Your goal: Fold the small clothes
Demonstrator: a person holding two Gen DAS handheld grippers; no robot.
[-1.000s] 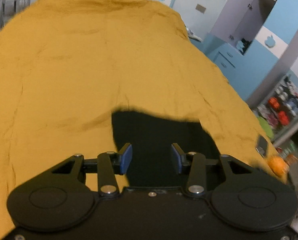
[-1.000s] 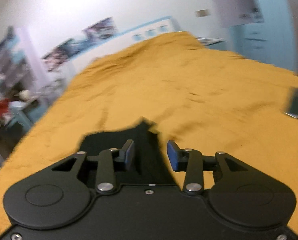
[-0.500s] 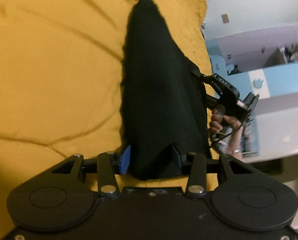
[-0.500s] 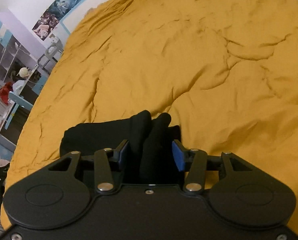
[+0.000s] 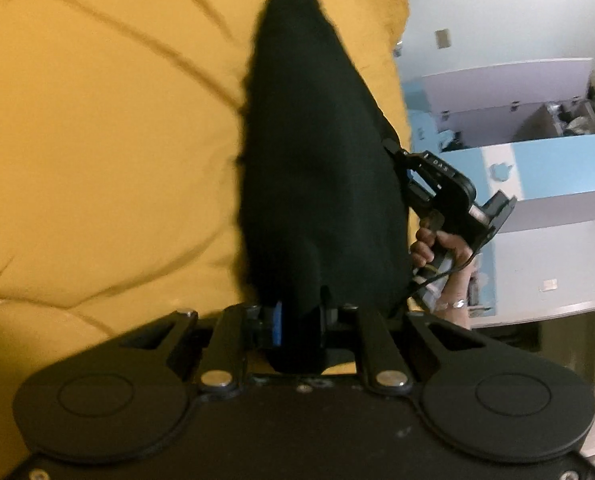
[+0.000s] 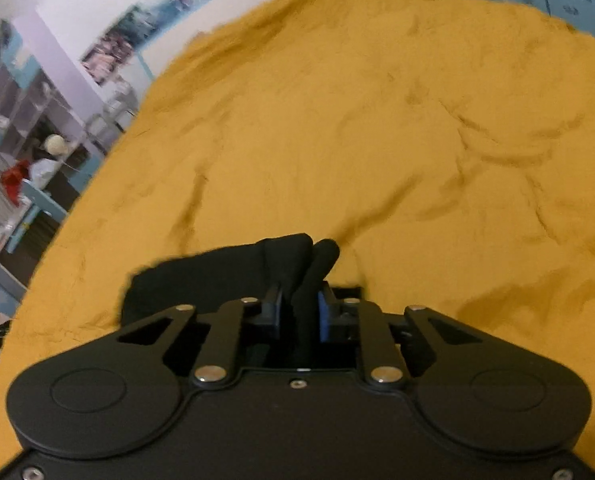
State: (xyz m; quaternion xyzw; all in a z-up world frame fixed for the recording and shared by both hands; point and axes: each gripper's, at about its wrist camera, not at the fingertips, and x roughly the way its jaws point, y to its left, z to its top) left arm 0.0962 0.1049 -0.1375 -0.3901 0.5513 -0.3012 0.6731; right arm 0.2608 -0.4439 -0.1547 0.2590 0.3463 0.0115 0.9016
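Note:
A small black garment (image 5: 317,168) is held up over the mustard-yellow bedspread (image 5: 97,152). My left gripper (image 5: 299,322) is shut on one edge of it, and the cloth stretches away to a narrow far tip. My right gripper (image 6: 299,312) is shut on a bunched fold of the same garment (image 6: 289,256), which trails off to the left over the bedspread (image 6: 377,120). In the left wrist view the right gripper's body (image 5: 445,188) and the hand holding it show at the garment's right side.
The bedspread covers the whole bed and is creased. Blue and white cupboards (image 5: 537,152) stand past the bed's right edge. Shelves with a red object (image 6: 13,176) and wall posters (image 6: 113,56) lie to the left.
Both grippers have closed on the black garment, which lay flat on the bed a second ago. It is now lifted and stretched between them.

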